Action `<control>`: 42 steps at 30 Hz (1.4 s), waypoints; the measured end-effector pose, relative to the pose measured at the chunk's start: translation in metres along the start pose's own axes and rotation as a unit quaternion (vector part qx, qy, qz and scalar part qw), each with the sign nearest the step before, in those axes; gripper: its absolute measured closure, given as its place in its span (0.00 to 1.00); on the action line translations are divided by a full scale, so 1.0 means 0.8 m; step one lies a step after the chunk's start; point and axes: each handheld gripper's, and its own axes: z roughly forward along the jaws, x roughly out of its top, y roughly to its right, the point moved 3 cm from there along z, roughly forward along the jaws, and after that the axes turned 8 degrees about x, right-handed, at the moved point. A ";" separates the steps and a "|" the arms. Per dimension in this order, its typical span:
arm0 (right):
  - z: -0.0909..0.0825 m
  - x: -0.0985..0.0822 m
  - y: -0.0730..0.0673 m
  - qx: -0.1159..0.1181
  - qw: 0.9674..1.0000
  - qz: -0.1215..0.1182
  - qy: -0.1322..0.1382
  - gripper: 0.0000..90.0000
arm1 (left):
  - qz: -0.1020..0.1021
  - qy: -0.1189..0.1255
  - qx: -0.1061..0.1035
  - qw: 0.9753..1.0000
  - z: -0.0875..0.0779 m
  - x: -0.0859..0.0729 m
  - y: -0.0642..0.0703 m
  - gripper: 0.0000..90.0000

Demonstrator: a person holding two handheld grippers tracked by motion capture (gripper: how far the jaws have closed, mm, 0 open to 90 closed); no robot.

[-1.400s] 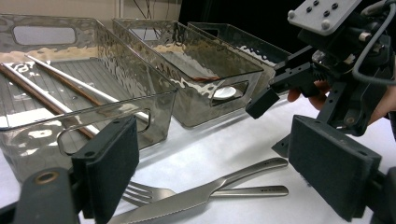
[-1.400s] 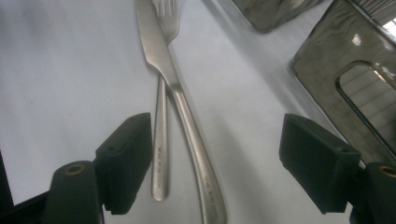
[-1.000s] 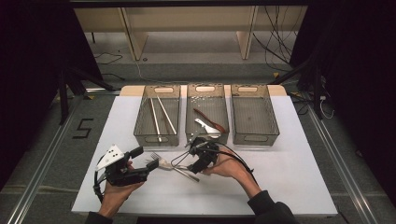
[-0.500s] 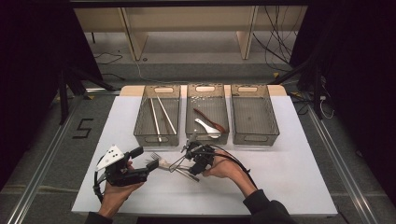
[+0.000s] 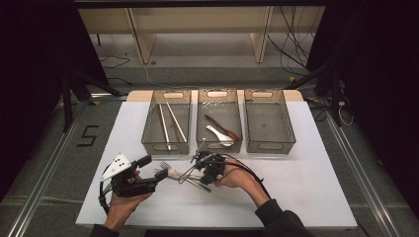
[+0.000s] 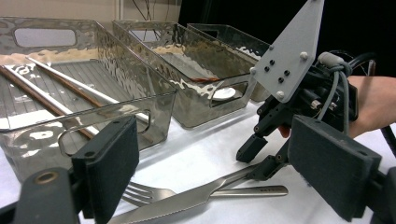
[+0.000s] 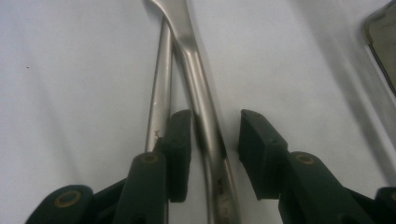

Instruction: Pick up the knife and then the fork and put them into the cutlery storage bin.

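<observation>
High view: I see my right gripper [image 5: 201, 165] over the knife [image 5: 195, 181] and fork [image 5: 167, 170], just in front of the middle bin [image 5: 219, 143]; since the earlier frame it has crept left.
Left gripper view: my left gripper [image 6: 224, 163] gapes, pads bare, knife [image 6: 187, 198] crossing fork [image 6: 243, 191] before the bin.
Right gripper view: my jaws have just been closing; knife handle [image 7: 205, 140] between fingers [image 7: 180, 149], unpinched.

Both grippers are black with dark padded jaws and brass-ringed pivots. The left gripper [image 5: 150, 173] carries a grey three-cornered plate with small screws; the right gripper [image 6: 261, 158] trails black cables. The sleeve [image 5: 276, 219] behind it looks dark, perhaps black.
</observation>
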 end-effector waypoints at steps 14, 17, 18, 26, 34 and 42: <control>0.000 0.003 -0.005 0.000 1.000 -0.015 -0.027 0.82 | 0.001 0.000 0.000 1.000 0.000 0.000 0.000 0.18; 0.000 0.004 -0.008 0.000 0.999 -0.013 -0.034 0.83 | 0.001 0.000 0.000 1.000 0.000 0.000 0.000 0.18; -0.001 0.004 -0.008 0.001 0.999 -0.021 -0.043 0.84 | 0.001 0.000 0.000 1.000 0.000 0.000 0.000 0.18; 0.000 0.004 -0.014 -0.005 0.998 -0.041 -0.052 0.87 | 0.001 0.000 0.000 1.000 0.000 0.000 0.001 0.18; 0.000 0.006 -0.016 -0.004 0.997 -0.050 -0.064 0.88 | 0.001 0.000 0.000 1.000 0.000 0.000 0.000 0.18; -0.001 0.005 -0.015 0.007 0.997 -0.034 -0.064 0.88 | 0.001 0.000 0.000 1.000 0.000 0.000 0.000 0.18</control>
